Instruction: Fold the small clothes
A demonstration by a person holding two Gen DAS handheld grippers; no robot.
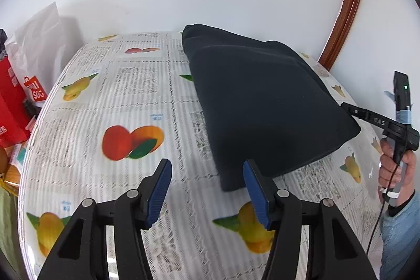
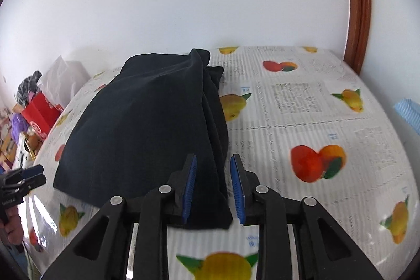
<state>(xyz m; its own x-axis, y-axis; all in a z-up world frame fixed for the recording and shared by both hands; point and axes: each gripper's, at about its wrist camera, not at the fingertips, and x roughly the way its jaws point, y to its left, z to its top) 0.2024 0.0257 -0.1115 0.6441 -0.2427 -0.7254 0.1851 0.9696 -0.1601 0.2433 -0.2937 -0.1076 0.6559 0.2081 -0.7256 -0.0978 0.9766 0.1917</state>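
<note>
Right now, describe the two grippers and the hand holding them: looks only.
Both grippers are black, with silver pivot pins, triangular cut-outs and ribbed blue pads: left gripper, right gripper. From the left wrist view, the right one carries white "DAS" lettering, a green light, blue tape and a black cable. The right hand is bare, with a light blue sleeve.

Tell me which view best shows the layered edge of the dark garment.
The right wrist view. There the dark garment turns its stacked, layered edge toward the camera, running up from between the right tool's open fingers. The left wrist view shows the same garment only as a smooth top surface; its layers are hidden on the far side.
</note>
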